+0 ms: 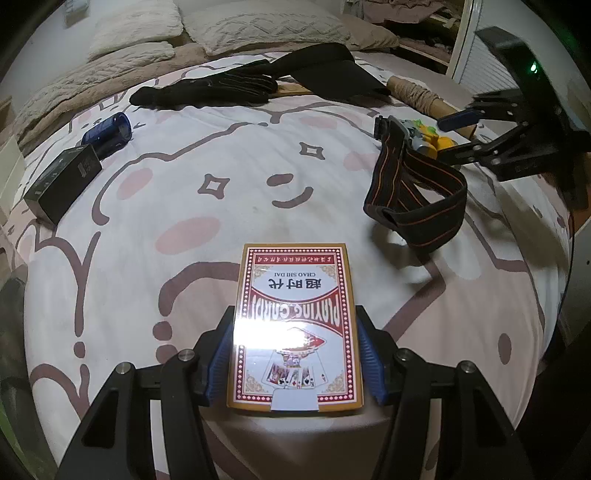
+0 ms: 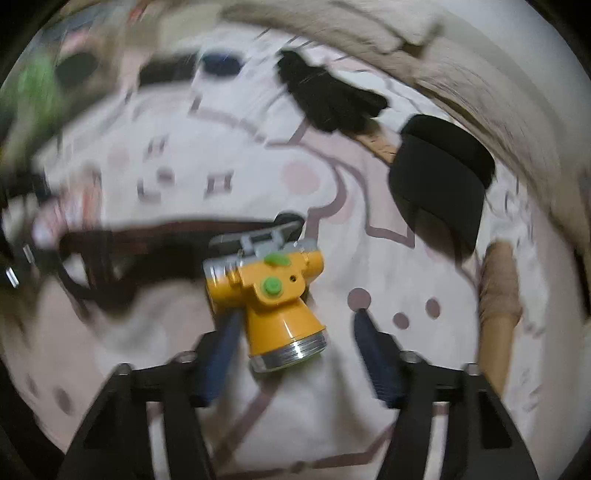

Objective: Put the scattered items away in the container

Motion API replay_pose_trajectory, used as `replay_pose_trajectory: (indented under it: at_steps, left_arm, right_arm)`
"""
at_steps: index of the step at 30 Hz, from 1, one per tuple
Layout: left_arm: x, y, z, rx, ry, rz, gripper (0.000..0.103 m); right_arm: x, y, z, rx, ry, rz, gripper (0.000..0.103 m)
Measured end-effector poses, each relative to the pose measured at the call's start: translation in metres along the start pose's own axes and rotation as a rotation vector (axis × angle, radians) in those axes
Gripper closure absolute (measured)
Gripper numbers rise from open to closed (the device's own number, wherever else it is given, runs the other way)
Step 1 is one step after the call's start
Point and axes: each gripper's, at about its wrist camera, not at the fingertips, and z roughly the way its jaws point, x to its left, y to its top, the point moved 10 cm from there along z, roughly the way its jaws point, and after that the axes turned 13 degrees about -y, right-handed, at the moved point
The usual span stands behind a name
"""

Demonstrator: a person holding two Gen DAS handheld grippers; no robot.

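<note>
My left gripper [image 1: 295, 325] is shut on a red and white playing card box [image 1: 295, 325], held above the patterned bed sheet [image 1: 221, 155]. My right gripper [image 2: 295, 328] is open, its blue pads either side of a yellow headlamp [image 2: 273, 299] with green buttons; the left pad [image 2: 221, 350] touches the lamp. From the left wrist view the right gripper [image 1: 461, 133] sits at the right, at the headlamp [image 1: 432, 140], whose black striped strap [image 1: 413, 192] hangs over the sheet. The right view is blurred.
A black box [image 1: 62, 177] and a blue cylinder [image 1: 109, 133] lie at the left. A black glove [image 1: 210, 88] and black cloth container [image 1: 332, 74] lie at the back, near a beige wrapped roll [image 1: 421, 96]. Pillows [image 1: 273, 26] are behind.
</note>
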Motion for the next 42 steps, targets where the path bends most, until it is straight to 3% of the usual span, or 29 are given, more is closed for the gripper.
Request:
replay_pose_trajectory:
  at_steps: [4, 18, 28, 42]
  left_arm:
    - [0.003, -0.002, -0.001, 0.012, 0.007, 0.010, 0.044]
    - [0.012, 0.006, 0.007, -0.005, 0.003, 0.012, 0.041]
    - [0.017, 0.017, 0.012, -0.019, 0.016, -0.006, 0.043]
    - [0.016, 0.011, -0.008, -0.049, 0.061, -0.056, 0.043]
  right_arm:
    - [0.007, -0.001, 0.009, 0.034, -0.040, -0.088, 0.054]
    - [0.005, 0.003, 0.037, 0.121, -0.065, -0.022, 0.053]
    - [-0.002, 0.003, 0.028, 0.001, -0.077, 0.232, 0.053]
    - [0.000, 0.007, -0.003, -0.088, 0.046, 0.444, 0.053]
